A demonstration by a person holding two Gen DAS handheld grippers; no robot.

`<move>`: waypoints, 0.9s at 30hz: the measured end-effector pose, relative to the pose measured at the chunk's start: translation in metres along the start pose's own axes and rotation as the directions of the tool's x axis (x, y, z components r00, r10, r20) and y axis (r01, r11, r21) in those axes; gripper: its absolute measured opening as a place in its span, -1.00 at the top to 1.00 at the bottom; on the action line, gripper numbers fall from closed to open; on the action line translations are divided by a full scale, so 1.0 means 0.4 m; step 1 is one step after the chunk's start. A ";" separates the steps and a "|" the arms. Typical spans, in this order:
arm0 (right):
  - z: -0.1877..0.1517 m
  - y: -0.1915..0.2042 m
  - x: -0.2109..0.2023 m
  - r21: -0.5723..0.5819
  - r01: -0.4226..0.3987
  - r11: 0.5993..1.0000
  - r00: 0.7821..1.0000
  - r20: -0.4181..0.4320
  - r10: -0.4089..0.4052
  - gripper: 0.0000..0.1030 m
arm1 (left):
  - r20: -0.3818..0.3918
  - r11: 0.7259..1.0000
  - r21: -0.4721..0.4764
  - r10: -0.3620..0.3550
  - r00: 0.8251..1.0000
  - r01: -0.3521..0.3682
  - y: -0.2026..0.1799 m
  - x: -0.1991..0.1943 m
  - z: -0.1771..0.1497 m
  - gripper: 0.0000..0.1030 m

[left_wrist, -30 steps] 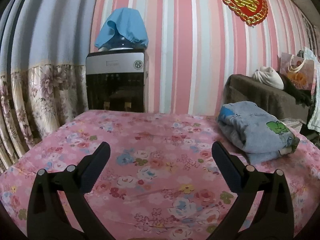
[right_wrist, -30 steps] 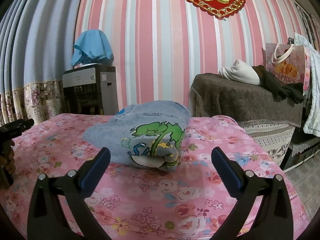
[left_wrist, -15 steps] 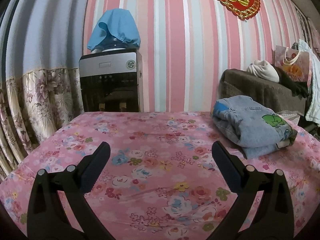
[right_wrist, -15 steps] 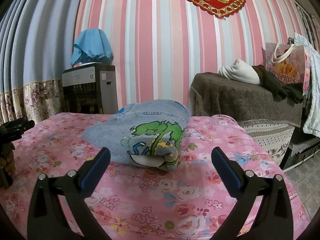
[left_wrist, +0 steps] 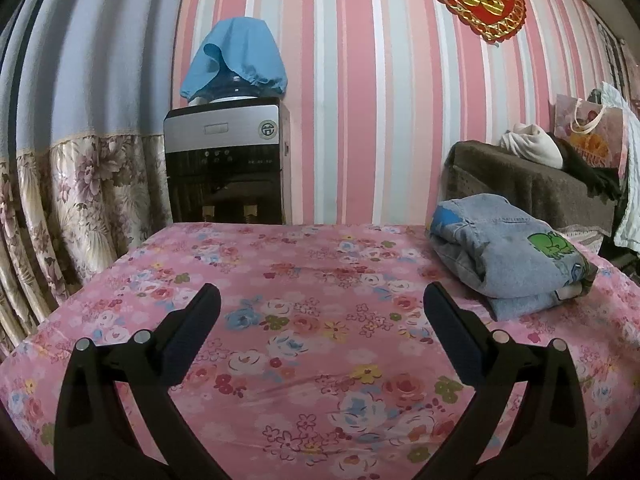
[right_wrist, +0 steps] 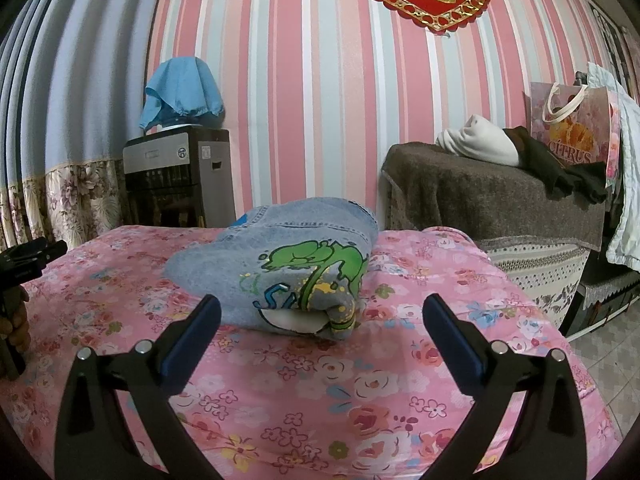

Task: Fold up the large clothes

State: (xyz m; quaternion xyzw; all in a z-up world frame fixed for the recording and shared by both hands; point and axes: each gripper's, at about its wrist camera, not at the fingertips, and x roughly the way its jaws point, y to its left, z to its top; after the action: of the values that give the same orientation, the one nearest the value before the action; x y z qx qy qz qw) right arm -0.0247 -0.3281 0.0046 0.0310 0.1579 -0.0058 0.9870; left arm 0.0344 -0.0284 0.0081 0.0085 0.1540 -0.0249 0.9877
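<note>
left tongs (left_wrist: 320, 320): I have them spread wide, nothing between the fingers; they hover over the bare pink floral sheet (left_wrist: 304, 360), well to the left of the folded jeans (left_wrist: 508, 252)
right tongs (right_wrist: 320, 320): also spread wide and empty; pointed straight at the folded jeans (right_wrist: 276, 268), just short of the near edge, not touching
folded jeans: light denim, folded into a thick bundle, green cartoon print on top; lying flat on the sheet toward its right side; a pale lining piece sticks out at the near fold
surface: whether bed or desk under the sheet, I cannot tell
left of jeans: the left tongs' black tip and a bit of my hand (right_wrist: 16, 320) show at the right camera's left edge
behind jeans: striped pink wall (right_wrist: 320, 100); water dispenser (left_wrist: 226, 164) to the far left with a blue cloth (left_wrist: 236, 60) over its bottle
right of jeans: brown blanket-covered furniture (right_wrist: 500, 200) carrying a white bundle (right_wrist: 476, 144) and a gift bag (right_wrist: 572, 128)
</note>
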 end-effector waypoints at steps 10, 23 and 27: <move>-0.002 0.000 0.001 0.003 0.004 1.000 1.000 -0.001 -0.004 -0.96 | -0.003 1.000 0.001 -0.011 1.000 0.011 0.001 -0.002 0.000 -0.94; -0.001 -0.001 0.002 0.002 0.003 1.000 1.000 -0.002 -0.003 -0.96 | -0.002 1.000 0.002 -0.011 1.000 0.011 0.002 -0.002 0.000 -0.94; -0.001 0.000 0.002 0.001 0.003 1.000 1.000 -0.002 -0.003 -0.96 | -0.003 1.000 0.002 -0.010 1.000 0.010 0.002 -0.001 0.000 -0.94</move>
State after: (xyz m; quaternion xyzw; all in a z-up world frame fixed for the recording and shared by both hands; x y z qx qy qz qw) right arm -0.0241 -0.3283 0.0042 0.0313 0.1588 -0.0073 0.9868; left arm 0.0341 -0.0274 0.0081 0.0085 0.1554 -0.0302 0.9874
